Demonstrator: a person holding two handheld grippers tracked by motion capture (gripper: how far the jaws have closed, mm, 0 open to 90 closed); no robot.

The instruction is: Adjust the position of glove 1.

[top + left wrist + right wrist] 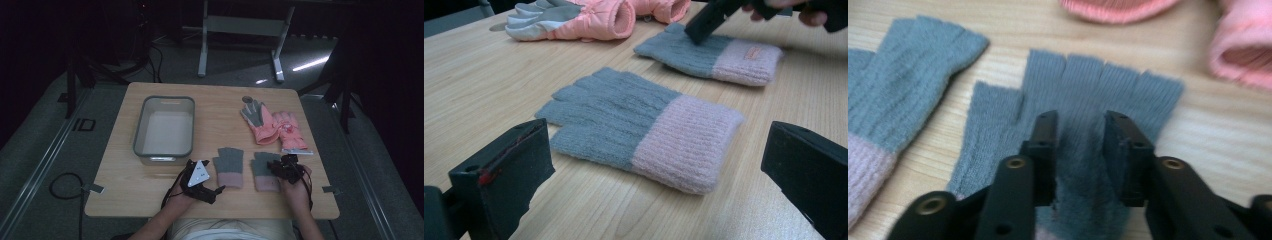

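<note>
A pale wooden table (215, 107) with rounded corners and a fine straight grain carries everything. On its left half stands a rectangular grey plastic bin (164, 128) with a thick rim and a white inside. At the far right lie two puffy pink ski gloves (274, 127) side by side, the left one showing a smooth grey palm; the left gripper view shows their quilted, padded cuffs.

Nearer the person lie two knitted fingerless gloves, flat and apart, each grey in the hand with a ribbed pale-pink cuff. The left knitted glove (639, 127) lies untouched between and beyond the wide-apart jaws of the left gripper (207, 192), which hovers just beside it — the ribbing and fuzzy nap are plain in that gripper's view. The right knitted glove (1083, 125) lies under the right gripper (1080, 145); its own view shows the two black jaws drawn narrow, pinching a raised fold of grey knit below the finger stubs. A small tag on that cuff appears from the left gripper view.
</note>
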